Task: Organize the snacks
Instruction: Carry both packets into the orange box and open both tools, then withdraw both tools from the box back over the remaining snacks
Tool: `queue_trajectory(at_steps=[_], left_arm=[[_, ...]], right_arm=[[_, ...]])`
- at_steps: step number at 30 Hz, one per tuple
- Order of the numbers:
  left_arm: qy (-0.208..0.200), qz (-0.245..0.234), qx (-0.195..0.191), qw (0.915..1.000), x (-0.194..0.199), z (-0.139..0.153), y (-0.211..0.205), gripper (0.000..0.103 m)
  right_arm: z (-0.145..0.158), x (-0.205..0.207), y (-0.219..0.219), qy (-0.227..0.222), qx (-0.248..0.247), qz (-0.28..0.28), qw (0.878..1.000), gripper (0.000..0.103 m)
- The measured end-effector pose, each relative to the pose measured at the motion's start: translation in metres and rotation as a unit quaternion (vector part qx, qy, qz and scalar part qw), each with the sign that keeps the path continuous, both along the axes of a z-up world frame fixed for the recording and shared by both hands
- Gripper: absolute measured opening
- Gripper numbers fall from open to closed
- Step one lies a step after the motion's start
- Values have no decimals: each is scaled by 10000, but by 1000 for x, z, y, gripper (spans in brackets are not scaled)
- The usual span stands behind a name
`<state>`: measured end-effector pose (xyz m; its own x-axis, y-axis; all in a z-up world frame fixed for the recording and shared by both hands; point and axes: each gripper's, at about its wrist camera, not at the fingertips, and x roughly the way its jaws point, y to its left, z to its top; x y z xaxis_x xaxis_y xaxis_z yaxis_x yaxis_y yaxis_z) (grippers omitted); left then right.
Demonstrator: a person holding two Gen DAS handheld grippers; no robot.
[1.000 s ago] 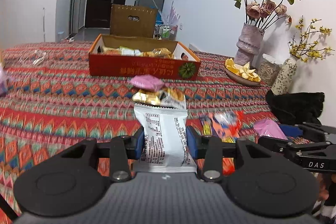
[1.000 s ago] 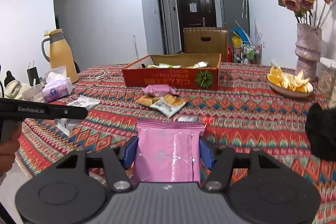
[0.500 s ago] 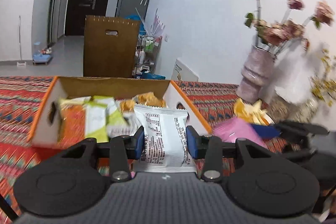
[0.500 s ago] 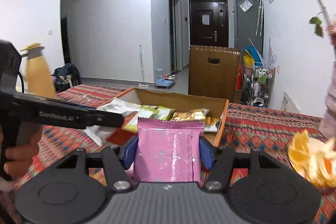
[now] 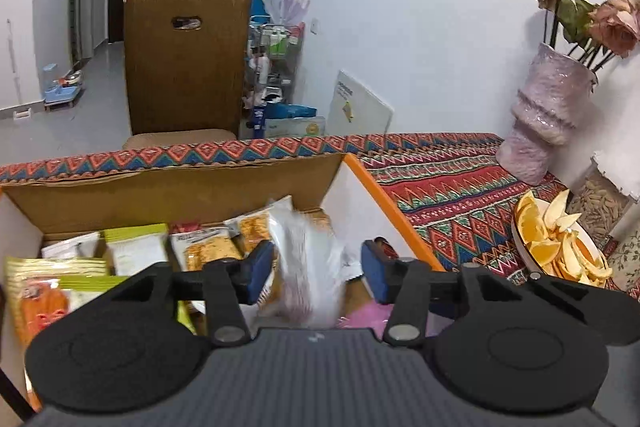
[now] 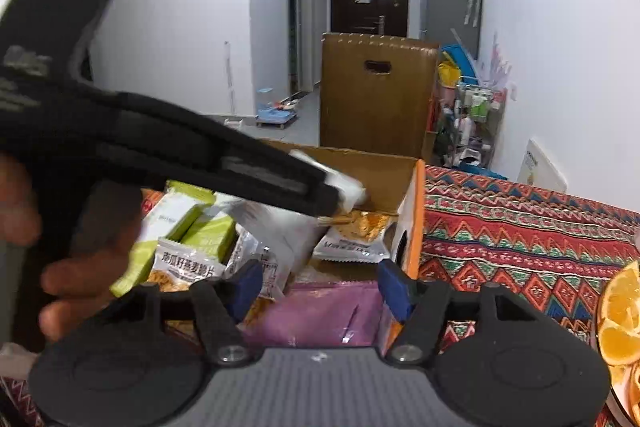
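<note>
Both grippers were over the cardboard box [image 5: 172,195] that stood on the patterned tablecloth [image 5: 448,187], and the step in hand was the dropping of two snacks into it. The left gripper [image 5: 316,273] had its jaws opening; the white packet [image 5: 308,259] was between them, blurred, and its pads did not press on it, so it seemed to me to be falling down among the packets already in the box. The right gripper [image 6: 320,291] was also opening, and the pink packet [image 6: 316,315] lay low between its blue pads [image 6: 394,287], apart from them on both sides, at the near right corner of the box. I could not tell if it already rested on the other snacks or was in the air. In the right view the person's hand [image 6: 68,267] on the left tool covered much of the box. A plate of orange peels [image 5: 556,239] and a pink vase [image 5: 548,119] stood to the right, well apart from the box. I think the next move calls for lifting both grippers straight out with jaws wide, so no packet is dragged out, and then going for the snacks that may remain on the table.
</note>
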<state>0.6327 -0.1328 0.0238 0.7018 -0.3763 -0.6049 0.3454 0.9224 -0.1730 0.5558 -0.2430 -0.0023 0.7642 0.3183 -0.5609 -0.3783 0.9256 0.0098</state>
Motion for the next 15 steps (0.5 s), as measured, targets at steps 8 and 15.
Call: queue_trajectory(at_steps=[8, 15], left_arm=[[-168, -41, -105, 9998, -17, 17, 14, 68], [-421, 145, 93, 9990, -66, 54, 50, 72]], right_arm=[[14, -9, -2, 0, -66, 99, 9999, 79], [49, -38, -20, -246, 155, -95, 9995, 80]])
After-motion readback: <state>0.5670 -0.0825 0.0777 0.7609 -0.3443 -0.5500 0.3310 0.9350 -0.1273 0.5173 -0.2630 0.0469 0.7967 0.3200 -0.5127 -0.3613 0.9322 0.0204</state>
